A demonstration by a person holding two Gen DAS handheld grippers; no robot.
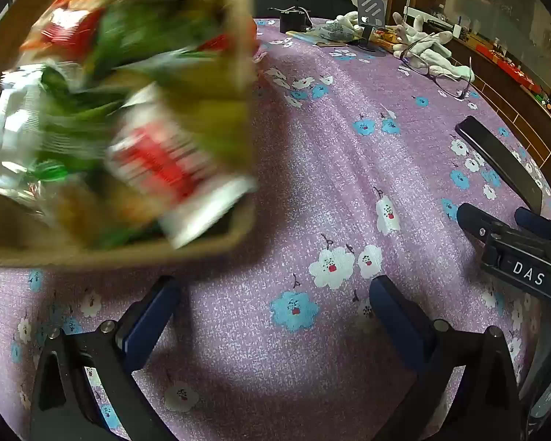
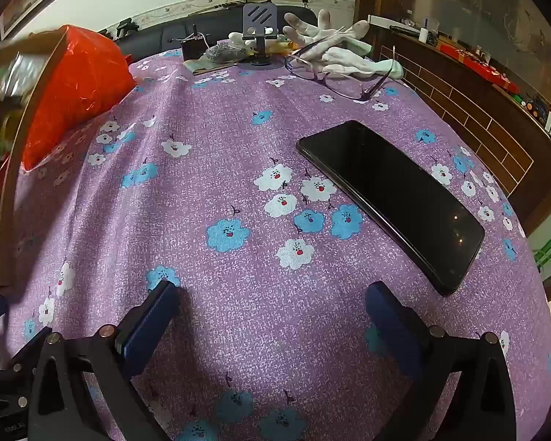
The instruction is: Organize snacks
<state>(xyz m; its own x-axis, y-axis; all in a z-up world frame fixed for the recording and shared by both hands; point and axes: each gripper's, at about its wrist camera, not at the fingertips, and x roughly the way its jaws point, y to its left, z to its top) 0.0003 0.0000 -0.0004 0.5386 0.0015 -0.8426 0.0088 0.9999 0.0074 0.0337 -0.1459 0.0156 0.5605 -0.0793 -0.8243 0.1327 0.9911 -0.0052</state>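
Note:
A cardboard box (image 1: 238, 228) full of snack packets (image 1: 154, 154) in red, green and white fills the upper left of the left wrist view, motion-blurred. My left gripper (image 1: 275, 301) is open and empty over the purple flowered tablecloth (image 1: 312, 169), just in front of the box. My right gripper (image 2: 272, 305) is open and empty over the cloth. It shows in the left wrist view (image 1: 503, 220) at the right edge. In the right wrist view the box's edge (image 2: 14, 147) runs along the left, with a red packet (image 2: 77, 84) beside it.
A black phone (image 2: 393, 198) lies on the cloth at the right, also in the left wrist view (image 1: 499, 158). Glasses (image 2: 341, 73), white gloves (image 2: 334, 44) and a phone stand (image 2: 259, 25) sit at the far end. A wooden cabinet (image 2: 477, 110) runs along the right.

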